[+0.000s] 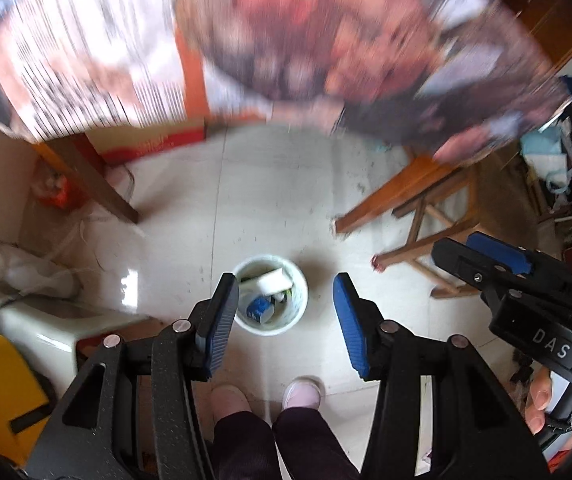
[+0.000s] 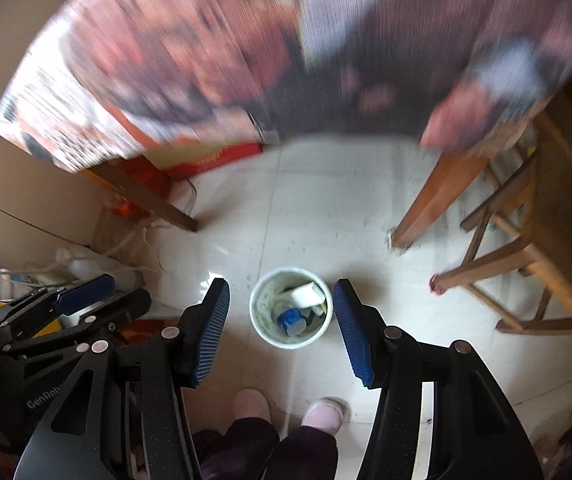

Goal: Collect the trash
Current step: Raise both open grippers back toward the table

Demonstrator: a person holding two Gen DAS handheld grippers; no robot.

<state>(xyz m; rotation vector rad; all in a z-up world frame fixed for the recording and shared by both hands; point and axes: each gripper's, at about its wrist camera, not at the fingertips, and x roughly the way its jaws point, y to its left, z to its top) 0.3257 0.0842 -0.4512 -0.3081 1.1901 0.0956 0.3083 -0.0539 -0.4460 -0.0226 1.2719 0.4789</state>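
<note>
The white bin (image 1: 270,295) sits on the floor (image 1: 286,184), holding trash (only a blue wrapper (image 1: 259,307) is clear). Left claw (image 1: 286,328) and right claw (image 2: 282,330) hang apart, empty. The tabletop (image 1: 325,32) is a blur.

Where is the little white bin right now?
The white bin stands on the pale tiled floor, seen in both wrist views between the open fingers, just ahead of the person's pink shoes and left of the wooden stool.

Both your grippers aim steeply downward.
Left gripper (image 1: 286,322) and right gripper (image 2: 282,328): jaws parted, nothing between the pads.
</note>
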